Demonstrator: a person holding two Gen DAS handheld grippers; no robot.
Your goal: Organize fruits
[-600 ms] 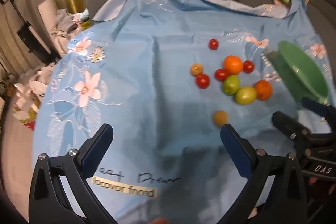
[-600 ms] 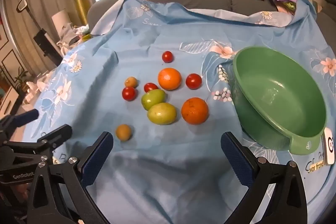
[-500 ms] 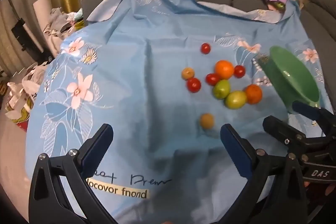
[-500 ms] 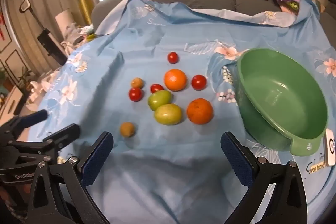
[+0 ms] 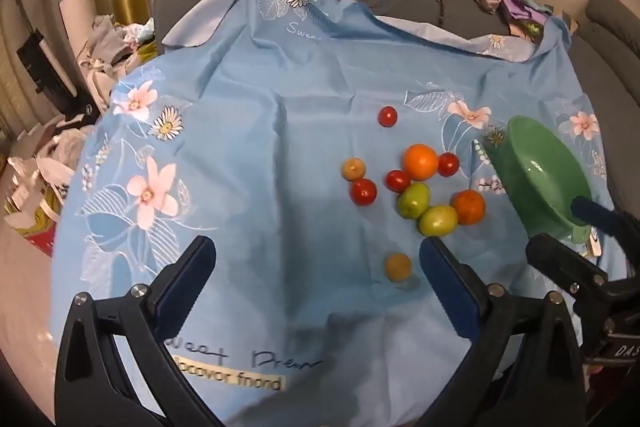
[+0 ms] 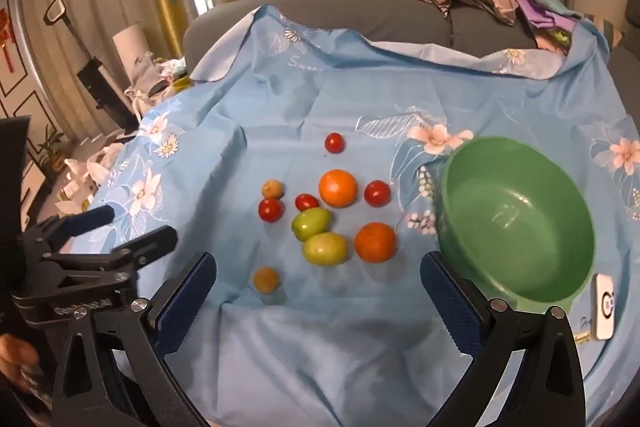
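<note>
While both grippers gape, fruits [image 6: 324, 211] beside green bowl [image 6: 516, 223], on cloth [image 6: 320, 347]

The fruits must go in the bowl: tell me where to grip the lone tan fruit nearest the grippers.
Grip the small tan fruit across its round middle, coming from above with the open left gripper. It sits alone on the cloth, so the fingers have room either side.

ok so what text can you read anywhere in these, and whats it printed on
"Swee…", cut off by a fold: white script on the far part of the cloth.
"Sweet Dream", roughly: dark script on the cloth's near edge.
"locovor fnond", uncertain: pale label under that script.
"DAS": right gripper body, cut off at the frame edge.
Left gripper body: embossed word, too blurred.
White device by the bowl: a round symbol only.
</note>
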